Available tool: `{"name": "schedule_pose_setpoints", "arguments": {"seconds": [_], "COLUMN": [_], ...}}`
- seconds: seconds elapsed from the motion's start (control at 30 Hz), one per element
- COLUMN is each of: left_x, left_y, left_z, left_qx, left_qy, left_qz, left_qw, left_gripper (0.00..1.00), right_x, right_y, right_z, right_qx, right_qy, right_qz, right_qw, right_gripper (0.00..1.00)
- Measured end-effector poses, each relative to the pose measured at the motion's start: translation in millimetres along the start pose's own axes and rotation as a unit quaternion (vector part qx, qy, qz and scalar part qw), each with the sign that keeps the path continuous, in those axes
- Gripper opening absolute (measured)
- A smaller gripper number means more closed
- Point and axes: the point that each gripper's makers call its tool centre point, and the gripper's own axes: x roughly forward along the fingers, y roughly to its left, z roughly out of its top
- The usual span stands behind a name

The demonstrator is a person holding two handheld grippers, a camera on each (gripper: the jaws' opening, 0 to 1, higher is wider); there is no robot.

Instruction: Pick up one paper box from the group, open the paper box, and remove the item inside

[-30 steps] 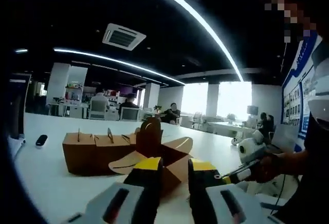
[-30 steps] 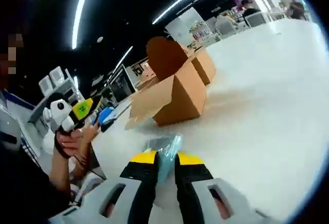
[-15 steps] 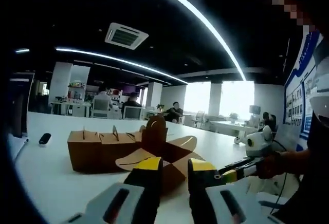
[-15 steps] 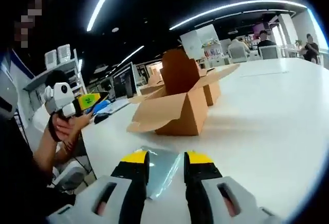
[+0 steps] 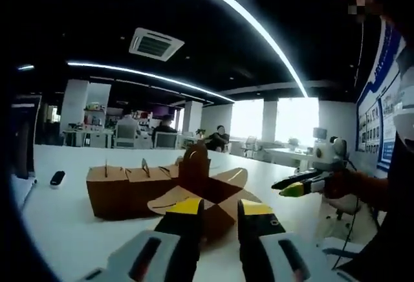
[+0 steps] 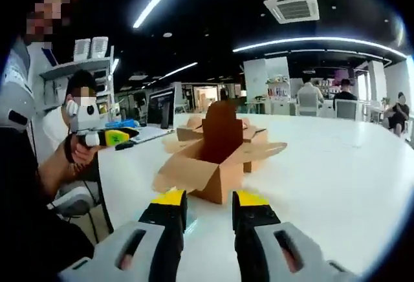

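Note:
An open brown paper box (image 5: 208, 195) with spread flaps sits on the white table (image 5: 58, 230), just past my left gripper (image 5: 220, 209), which stands open with nothing between its jaws. The same open box (image 6: 217, 165) lies ahead of my right gripper (image 6: 210, 199), also open and empty. A clear bluish packet (image 6: 189, 221) lies flat on the table by the right gripper's left jaw. Closed boxes (image 5: 123, 188) stand in a row touching the open one. A hand holds the right gripper (image 5: 304, 184) up at the right, and the left gripper (image 6: 103, 136) shows at the left.
A small black object (image 5: 57, 178) lies on the table far left. More closed boxes (image 6: 194, 127) sit behind the open one. Monitors (image 6: 158, 107) stand at the table's far edge. People sit at desks in the background.
My right gripper has opened and let go of the packet, which now lies on the table. The right gripper has drawn back and levelled. The left view has hardly shifted.

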Motion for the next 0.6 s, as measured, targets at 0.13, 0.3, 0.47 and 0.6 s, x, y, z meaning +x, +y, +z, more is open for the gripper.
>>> {"name": "schedule_pose_setpoints", "arguments": {"seconds": [0.13,0.3,0.47,0.6], "left_x": [-5.1,-11.4,-14.6,-14.9], "left_y": [6.7,9.0,10.4,13.4], "left_z": [12.1,17.2,17.3,23.0], "left_qx": [0.020,0.033,0.039,0.048], "left_qy": [-0.001,0.002,0.004,-0.002], "left_qz": [0.007,0.007,0.003,0.007], "left_qw": [0.9998,0.9994,0.9992,0.9988], "left_gripper": [0.25,0.27,0.26,0.27], "right_x": [-5.4,-14.2,-24.8,-27.2], "right_y": [-9.0,-18.2,-27.2,-35.7], "right_z": [20.7,31.5,49.0,58.5], "right_qx": [-0.027,-0.028,-0.043,-0.025], "right_qy": [-0.017,-0.020,-0.044,-0.060], "right_qz": [-0.002,-0.003,-0.004,-0.009], "right_qw": [0.9995,0.9994,0.9981,0.9979], "right_gripper": [0.32,0.31,0.31,0.32]}}
